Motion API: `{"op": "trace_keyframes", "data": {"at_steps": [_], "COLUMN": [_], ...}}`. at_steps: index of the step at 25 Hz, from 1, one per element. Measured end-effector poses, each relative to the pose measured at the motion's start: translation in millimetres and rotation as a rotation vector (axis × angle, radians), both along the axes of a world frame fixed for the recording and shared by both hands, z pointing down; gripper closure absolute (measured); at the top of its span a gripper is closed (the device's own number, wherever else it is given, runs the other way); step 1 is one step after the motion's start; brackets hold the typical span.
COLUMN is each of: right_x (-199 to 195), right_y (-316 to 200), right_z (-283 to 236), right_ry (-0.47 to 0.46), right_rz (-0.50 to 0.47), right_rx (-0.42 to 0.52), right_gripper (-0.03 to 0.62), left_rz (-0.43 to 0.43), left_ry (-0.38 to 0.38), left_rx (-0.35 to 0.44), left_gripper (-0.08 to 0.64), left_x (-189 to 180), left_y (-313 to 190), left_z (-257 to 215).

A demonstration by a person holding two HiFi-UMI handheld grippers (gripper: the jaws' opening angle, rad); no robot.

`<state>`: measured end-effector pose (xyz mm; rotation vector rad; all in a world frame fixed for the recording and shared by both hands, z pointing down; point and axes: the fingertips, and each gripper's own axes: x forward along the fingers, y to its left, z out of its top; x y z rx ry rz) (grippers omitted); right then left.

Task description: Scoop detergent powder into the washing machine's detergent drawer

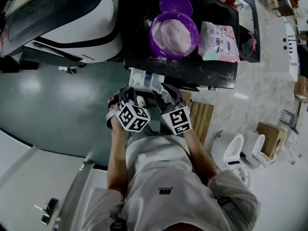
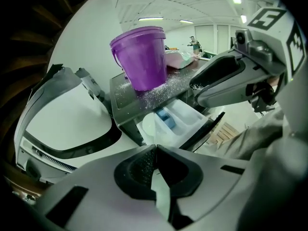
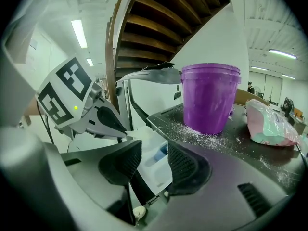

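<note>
The white detergent drawer (image 1: 144, 79) (image 2: 185, 117) (image 3: 154, 153) stands pulled out from the dark machine top (image 1: 211, 71). On that top sits a purple bucket (image 1: 173, 35) (image 2: 140, 57) (image 3: 209, 97) filled with white powder. My left gripper (image 1: 131, 96) (image 2: 155, 149) hovers just in front of the drawer, shut on a thin pale scoop handle. The scoop's round bowl (image 2: 153, 128) is over the drawer's left compartment. My right gripper (image 1: 168, 91) (image 3: 154, 162) is beside it on the right, open and empty, with the drawer showing through its gap.
A purple lid (image 1: 175, 4) lies behind the bucket and a pink-and-white detergent bag (image 1: 219, 41) (image 3: 269, 121) lies to its right. Powder is spilled across the top. A white machine (image 1: 72, 23) stands at the left. Wooden slats (image 1: 202, 119) are at the lower right.
</note>
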<state>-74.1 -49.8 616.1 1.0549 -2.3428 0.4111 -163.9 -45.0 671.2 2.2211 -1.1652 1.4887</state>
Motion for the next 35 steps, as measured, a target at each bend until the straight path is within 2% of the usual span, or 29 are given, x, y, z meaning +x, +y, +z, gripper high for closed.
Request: {"op": "trace_keyframes", "data": {"at_steps": [7, 10, 13, 19, 23, 31, 35], "right_x": [4.6, 7.1, 10.8, 21.6, 30.7, 52.1, 61.0], "right_y": [0.3, -0.6, -3.0, -6.6, -5.8, 1.4, 1.9], "right_z": [0.0, -1.9, -9.3, -25.2, -35.6, -51.1, -55.9], "right_ry": [0.003, 0.001, 0.0, 0.035, 0.04, 0.036, 0.026], "right_rz": [0.02, 0.03, 0.05, 0.074, 0.106, 0.171, 0.174], "right_rx": [0.005, 0.016, 0.045, 0.109, 0.138, 0.162, 0.165], "right_gripper": [0.422, 0.423, 0.425, 0.445, 0.446, 0.446, 0.445], "left_rz": [-0.01, -0.027, -0.034, -0.032, -0.006, 0.016, -0.018], "left_ry": [0.019, 0.053, 0.123, 0.271, 0.326, 0.4, 0.47], "left_rx": [0.008, 0.065, 0.138, 0.218, 0.268, 0.286, 0.276], "left_gripper": [0.545, 0.545, 0.545, 0.545, 0.544, 0.545, 0.545], "left_x": [0.2, 0.5, 4.6, 14.8, 21.6, 38.5, 45.5], "left_y": [0.4, -1.7, -5.2, -7.3, -6.0, -3.3, -4.2], "left_z": [0.9, -4.5, -16.9, -42.8, -57.8, -75.2, -84.7]}}
